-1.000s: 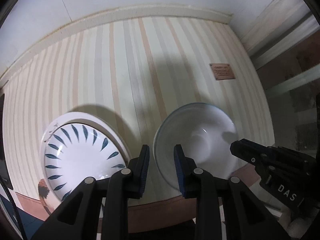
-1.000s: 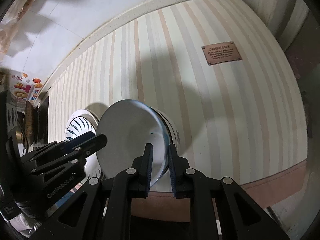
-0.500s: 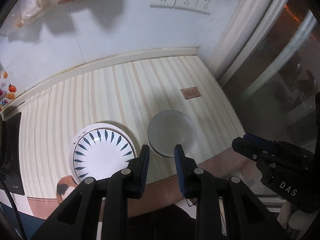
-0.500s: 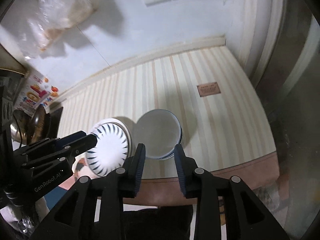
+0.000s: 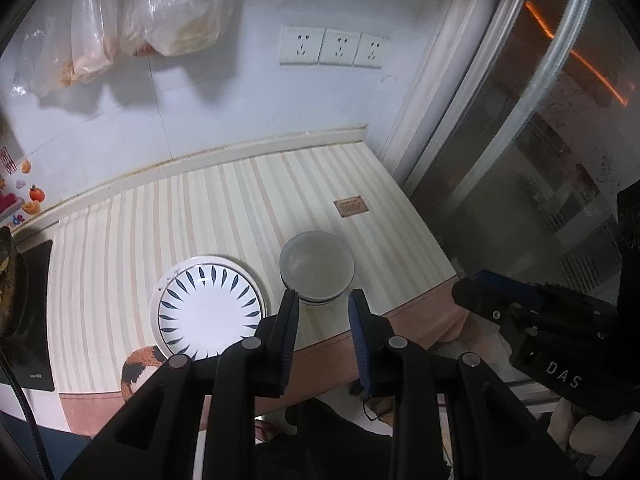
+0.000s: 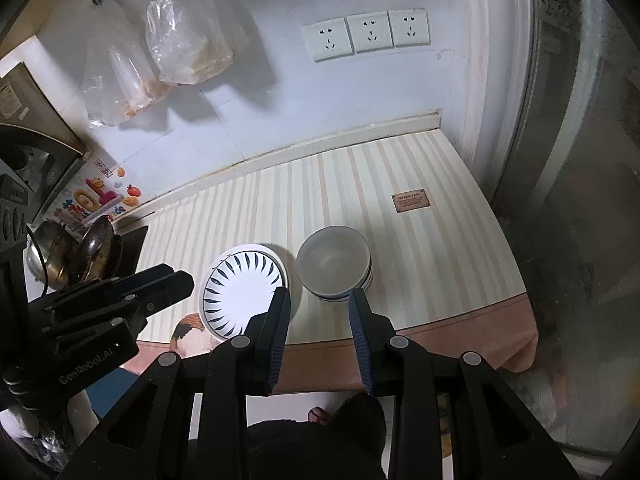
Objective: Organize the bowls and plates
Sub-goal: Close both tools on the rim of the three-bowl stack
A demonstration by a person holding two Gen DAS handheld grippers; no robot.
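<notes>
A white plate with a blue leaf pattern point(image 5: 208, 312) point(image 6: 244, 292) lies near the front edge of the striped table point(image 5: 200, 208). Right beside it stands a stack of white bowls point(image 5: 316, 268) point(image 6: 334, 264), nested upright. My left gripper point(image 5: 323, 312) hovers high above the front edge, its jaws close together and nothing between them. My right gripper point(image 6: 319, 308) hangs just as high over the bowls, its jaws a little apart and empty. Each gripper also shows at the edge of the other's view: the right gripper point(image 5: 472, 292), the left gripper point(image 6: 176, 280).
A brown label point(image 5: 351, 206) is stuck to the cloth behind the bowls. A black cooktop point(image 5: 28, 312) and metal pots point(image 6: 72, 256) stand at the table's left end. Plastic bags point(image 6: 184, 48) and wall sockets point(image 6: 366, 34) are on the back wall. A glass door point(image 5: 540, 160) bounds the right side.
The right gripper has let go of the bowl, which now sits on the stack. Both grippers have risen and pulled back, so the plate and bowls look smaller.
</notes>
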